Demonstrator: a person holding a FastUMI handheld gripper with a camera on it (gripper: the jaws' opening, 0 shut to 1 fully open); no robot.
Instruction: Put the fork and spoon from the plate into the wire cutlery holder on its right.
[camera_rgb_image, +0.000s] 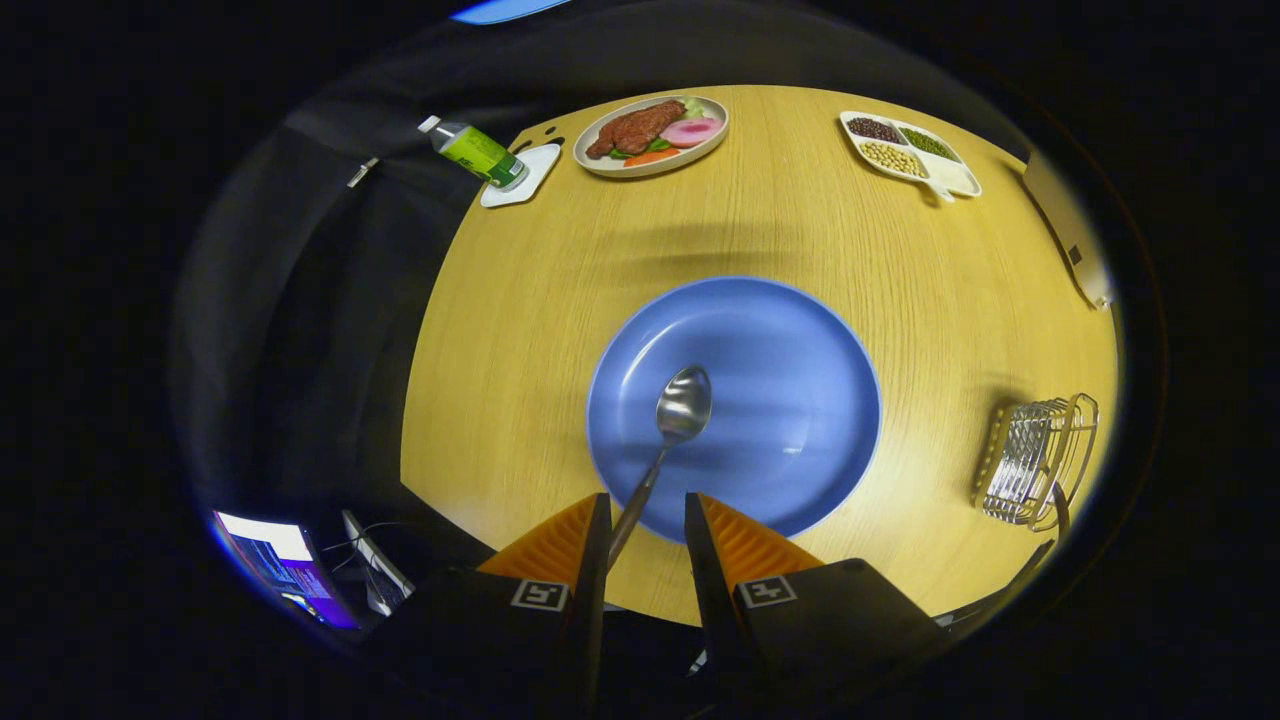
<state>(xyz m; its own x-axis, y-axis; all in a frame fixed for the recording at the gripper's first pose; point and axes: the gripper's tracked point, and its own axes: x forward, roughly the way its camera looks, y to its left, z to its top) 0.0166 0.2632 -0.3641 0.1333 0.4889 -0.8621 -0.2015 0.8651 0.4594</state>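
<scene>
Spoon (680, 410) lies with its bowl over the blue plate (800, 340), its handle running back toward the tool (647, 515) and passing between the two fingers. The handle sits against the left finger; a gap shows beside the right finger, so the tool is partly spread and whether it pinches the handle cannot be told. The plate rests near the middle of the round wooden counter (500, 330). The wire cutlery holder (1035, 460) stands to the right of the plate, well apart from it. At the far side sit a plate of food (650, 133), a divided dish of beans (908, 152), and a green bottle (478, 152) lying on a white coaster (535, 165).
</scene>
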